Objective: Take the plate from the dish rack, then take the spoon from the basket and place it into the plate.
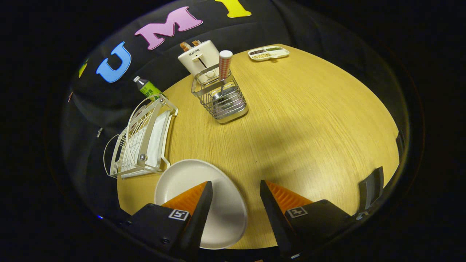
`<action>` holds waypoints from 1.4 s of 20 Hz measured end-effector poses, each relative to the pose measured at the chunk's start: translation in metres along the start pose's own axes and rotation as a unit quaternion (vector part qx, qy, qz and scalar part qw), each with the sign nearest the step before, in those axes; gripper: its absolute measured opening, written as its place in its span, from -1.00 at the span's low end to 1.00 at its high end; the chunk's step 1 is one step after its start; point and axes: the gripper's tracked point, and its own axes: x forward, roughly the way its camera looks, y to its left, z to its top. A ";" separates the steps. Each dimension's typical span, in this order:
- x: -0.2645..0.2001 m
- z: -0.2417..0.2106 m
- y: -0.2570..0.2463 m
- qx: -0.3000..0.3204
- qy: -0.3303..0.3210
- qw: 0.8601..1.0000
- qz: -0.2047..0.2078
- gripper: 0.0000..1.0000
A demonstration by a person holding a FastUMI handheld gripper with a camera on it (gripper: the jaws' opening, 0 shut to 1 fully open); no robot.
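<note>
The left finger [193, 198] of the gripper [235, 187], whose fingers stand apart with nothing between them, covers part of the plate [222, 203]; the spoon [224, 67] stands in the basket [221, 98], its bowl blurred behind the wires (only the checked handle is plain); the toaster [199, 58] partly hides behind the basket; the green tube [146, 87] disappears behind the dish rack [140, 138]; the contents of the divided tray [268, 53] are too small to tell.

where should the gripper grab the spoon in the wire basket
Grip the spoon's checked handle, the part that stands above the wire basket's rim; the bowl end sits down inside the wires. Come from above and close across the handle, since it stands nearly upright. The gripper is open, well short of the basket, with the plate under its left finger.
</note>
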 end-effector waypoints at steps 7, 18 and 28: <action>-0.050 0.043 0.010 -0.068 -0.059 0.996 -0.001 0.98; -0.096 0.193 0.026 -0.214 -0.132 0.968 -0.007 0.97; -0.002 0.182 0.017 -0.271 -0.028 0.962 0.000 0.79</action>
